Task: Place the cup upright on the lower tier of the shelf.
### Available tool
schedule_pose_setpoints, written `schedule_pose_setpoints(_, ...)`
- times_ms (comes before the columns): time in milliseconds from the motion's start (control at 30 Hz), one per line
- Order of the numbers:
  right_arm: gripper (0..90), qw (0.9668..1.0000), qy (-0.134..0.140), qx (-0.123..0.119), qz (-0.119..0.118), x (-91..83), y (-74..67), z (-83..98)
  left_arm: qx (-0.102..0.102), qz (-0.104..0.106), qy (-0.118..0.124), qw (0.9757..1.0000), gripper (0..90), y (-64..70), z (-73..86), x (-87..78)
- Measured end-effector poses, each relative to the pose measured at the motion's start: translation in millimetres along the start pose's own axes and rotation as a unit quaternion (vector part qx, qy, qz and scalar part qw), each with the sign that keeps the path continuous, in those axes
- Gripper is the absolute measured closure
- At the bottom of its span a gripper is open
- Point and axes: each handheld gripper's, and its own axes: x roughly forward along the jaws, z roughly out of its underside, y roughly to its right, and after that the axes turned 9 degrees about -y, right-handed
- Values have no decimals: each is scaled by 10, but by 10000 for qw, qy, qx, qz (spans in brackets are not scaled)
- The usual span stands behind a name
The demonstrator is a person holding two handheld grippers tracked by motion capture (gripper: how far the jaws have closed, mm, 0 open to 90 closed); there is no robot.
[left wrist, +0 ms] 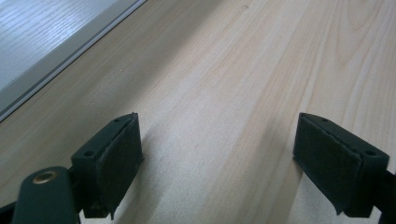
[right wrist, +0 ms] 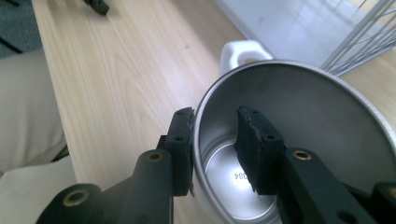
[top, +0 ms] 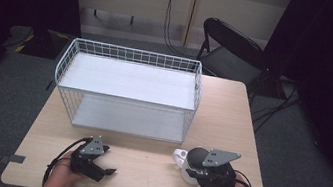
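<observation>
Right claw (right wrist: 214, 140) straddles the wall of a white mug (right wrist: 299, 135) with a steel-lined interior: one pad sits outside the rim, the other inside. The outer pad lies against the wall; a narrow gap appears to remain at the inner pad, though the angle is too poor to be certain, so the hold is judged as not yet firm. Taking the mug by its wall rather than its handle (right wrist: 243, 53) leaves the handle free and pointing away toward the rack.

The mug stands upright on the worktop (top: 143, 165), near the person's edge at the right, just in front of the white wire rack (top: 127, 90). The rack has two empty white shelves facing the person, the likely destination for the mug.

Left claw (left wrist: 219, 154) rests low over bare worktop with its pads well apart and nothing between them; it is judged idle, kept clear of the working side
</observation>
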Motion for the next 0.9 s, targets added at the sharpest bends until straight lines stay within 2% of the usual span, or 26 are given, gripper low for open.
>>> schedule_pose_setpoints(100,648,9999,101,25,-4,-25,4,-3,-2,0,1,10000,150,0,0,0)
schedule_pose_setpoints(167,628,9998,166,1,90,-50,-8,-5,1,1,1,10000,150,0,0,0)
schedule_pose_setpoints(333,630,9998,177,35,37,-48,3,7,-2,1,1,10000,150,0,0,0)
schedule_pose_setpoints(433,624,9997,207,-5,153,-47,-20,4,-2,1,1,10000,150,0,0,0)
schedule_pose_setpoints(533,624,9997,218,25,115,-40,-7,7,-2,0,1,10000,150,0,0,0)
schedule_pose_setpoints(600,659,9997,235,16,103,-39,-1,10,-3,1,1,10000,150,0,0,0)
schedule_pose_setpoints(633,783,9997,234,-18,121,-41,-11,8,-2,1,0,10000,150,0,0,0)
schedule_pose_setpoints(667,783,9997,234,-18,121,-41,-11,8,-2,1,0,10000,150,0,0,0)
schedule_pose_setpoints(700,791,9998,168,-55,-33,-34,-8,6,0,1,0,10000,150,0,0,0)
schedule_pose_setpoints(800,817,9999,87,-44,-31,-37,3,-2,1,1,0,10000,150,-1,0,0)
schedule_pose_setpoints(900,829,9999,64,-135,21,-51,13,5,-3,1,1,10000,150,0,0,0)
